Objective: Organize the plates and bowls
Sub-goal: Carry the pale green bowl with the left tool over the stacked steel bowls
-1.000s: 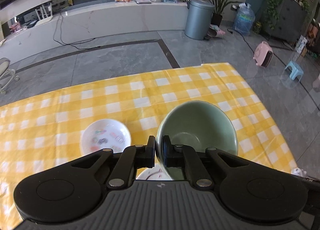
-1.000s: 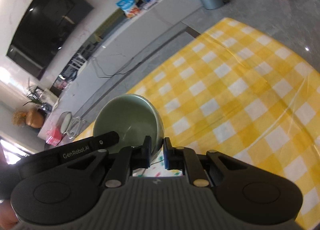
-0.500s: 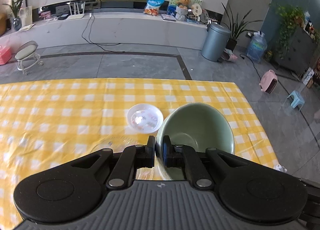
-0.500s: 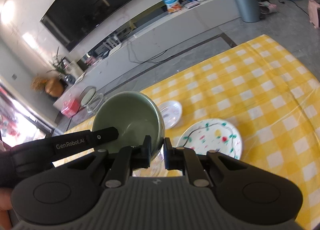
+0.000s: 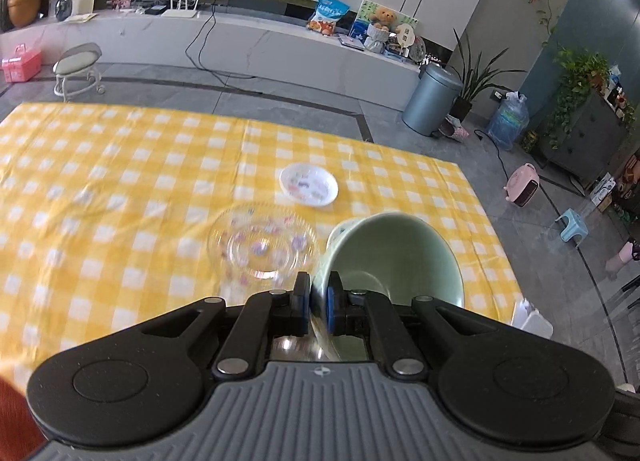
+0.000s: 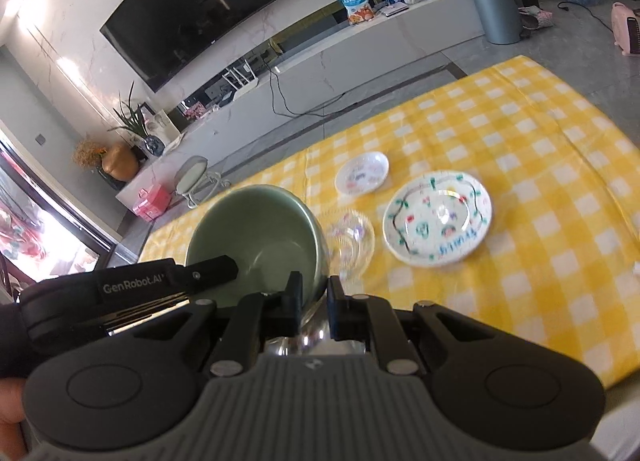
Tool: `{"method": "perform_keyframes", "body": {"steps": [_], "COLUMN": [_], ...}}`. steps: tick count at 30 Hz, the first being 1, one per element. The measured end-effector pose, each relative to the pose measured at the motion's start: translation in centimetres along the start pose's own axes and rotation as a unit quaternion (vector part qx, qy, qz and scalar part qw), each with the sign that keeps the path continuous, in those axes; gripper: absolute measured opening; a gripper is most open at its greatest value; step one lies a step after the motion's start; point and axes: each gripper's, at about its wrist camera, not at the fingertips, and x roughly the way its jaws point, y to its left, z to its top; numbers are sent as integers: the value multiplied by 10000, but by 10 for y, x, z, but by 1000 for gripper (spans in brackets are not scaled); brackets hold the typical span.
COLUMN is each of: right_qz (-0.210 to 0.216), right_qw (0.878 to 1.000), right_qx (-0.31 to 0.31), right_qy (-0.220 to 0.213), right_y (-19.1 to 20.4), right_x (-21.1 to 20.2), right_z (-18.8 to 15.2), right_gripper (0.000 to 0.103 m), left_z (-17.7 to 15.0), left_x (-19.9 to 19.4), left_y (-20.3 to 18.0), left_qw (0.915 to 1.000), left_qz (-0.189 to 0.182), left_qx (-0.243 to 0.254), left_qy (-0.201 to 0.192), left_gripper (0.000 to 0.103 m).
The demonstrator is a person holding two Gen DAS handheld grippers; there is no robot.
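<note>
The green bowl (image 5: 394, 257) has been lifted higher above the bench (image 5: 120, 189) than one second ago. In both wrist views the yellow cloth now lies further below. The clear glass plate (image 5: 262, 245) and the painted plate (image 6: 438, 217) have come into view, and the small white dish (image 5: 309, 184) looks further away.

A grey bin (image 5: 431, 99) stands beside a potted plant (image 5: 476, 77).

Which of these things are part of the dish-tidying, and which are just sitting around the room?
Part of the job:
green bowl
clear glass plate
small white dish
painted plate

Just lying about:
bin
water jug
snack bag
blue stool
</note>
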Motion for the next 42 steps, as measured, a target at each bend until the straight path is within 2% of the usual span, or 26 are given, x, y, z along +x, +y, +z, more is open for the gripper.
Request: {"method": "perform_keyframes", "body": {"steps": [9,15,21,29,42], "right_qz": [13,-87,-132,-170,-451], "right_qw": [9997,9995,9991,9980,9962], "right_qx": [145,118,139,250,32], "right_qy": [213,263,378,556,749], "right_y": [-2,-2,-5,-11,-10], "right_x": [-2,3,16,38,65], "right_z": [-36,-42,-43,-42,-45], "right_gripper": [10,9,9,8,6], "left_z": [-35,-54,-57,-54,-48], "left_x": [-13,-7,4,16,41], "left_y": [30,42,50,55,51], "left_qw": [9992,9975,9962,9960,9946], "left_qz": [-105,-177,-160,-49,179], "left_qx": [-381,-611,-750,-671,-58], "left_qy": [93,301,422,585,1024], "left_gripper": [9,9,9,11,13]}}
